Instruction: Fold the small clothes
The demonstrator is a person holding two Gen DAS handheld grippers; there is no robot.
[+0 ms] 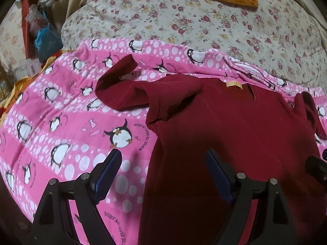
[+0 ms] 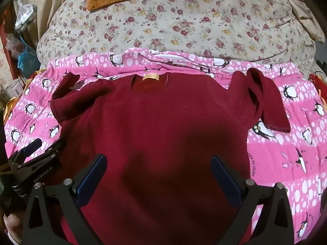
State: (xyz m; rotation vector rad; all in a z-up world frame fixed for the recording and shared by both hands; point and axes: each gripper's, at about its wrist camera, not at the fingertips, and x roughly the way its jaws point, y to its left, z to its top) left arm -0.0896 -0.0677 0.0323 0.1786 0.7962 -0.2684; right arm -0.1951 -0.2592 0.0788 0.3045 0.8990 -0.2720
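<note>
Lying on penguin blanket: maroon shirt, unobstructed.

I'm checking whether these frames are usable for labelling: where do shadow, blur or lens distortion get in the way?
Left wrist view: fisheye bends the penguin blanket and darkens the corners; a heavy shadow covers the near part of the maroon sweater. Right wrist view: a dark shadow lies on the sweater's middle between the right tool's fingers; the floral quilt looks slightly soft.
</note>
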